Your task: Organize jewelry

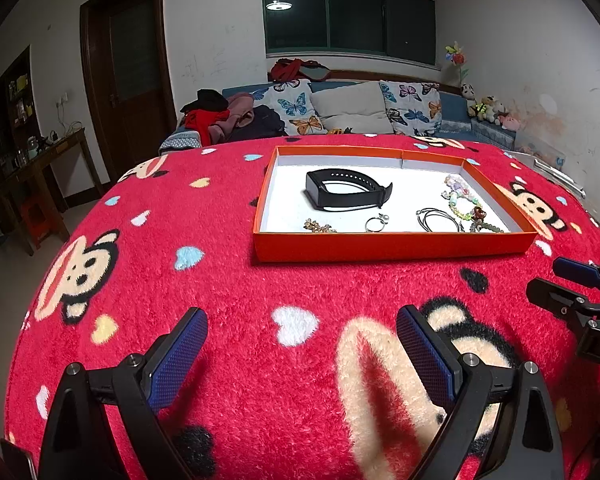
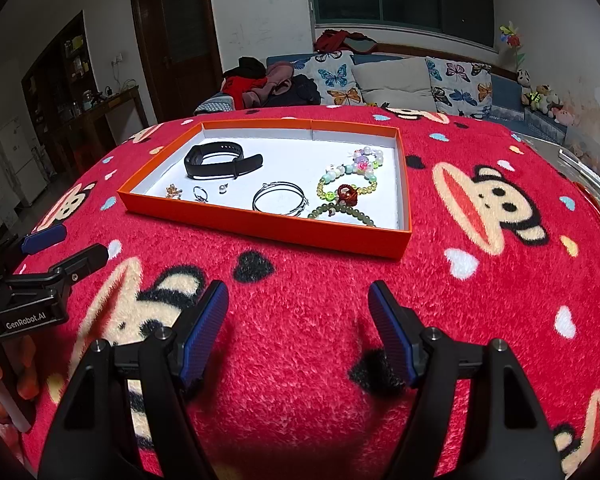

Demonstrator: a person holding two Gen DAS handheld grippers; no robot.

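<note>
We find both claws idle over the red blanket (image 1: 228,280). Left claw (image 1: 302,334): jaws apart, nothing btwn. Right claw (image 2: 298,308): jaws apart, nothing btwn. Orange tray (image 2: 260,227) sits on the blanket ahead of both, well apart from them. Inside the tray: black band (image 2: 220,160) at rear left, ring (image 2: 199,194) and wire hoops (image 2: 280,198) near the front wall, bead bracelets (image 2: 350,184) on the right side.

surface: red cartoon-monkey fleece blanket (image 2: 300,320) | directly on it: shallow orange tray (image 2: 260,226), upper centre of frame | tray flat
</note>
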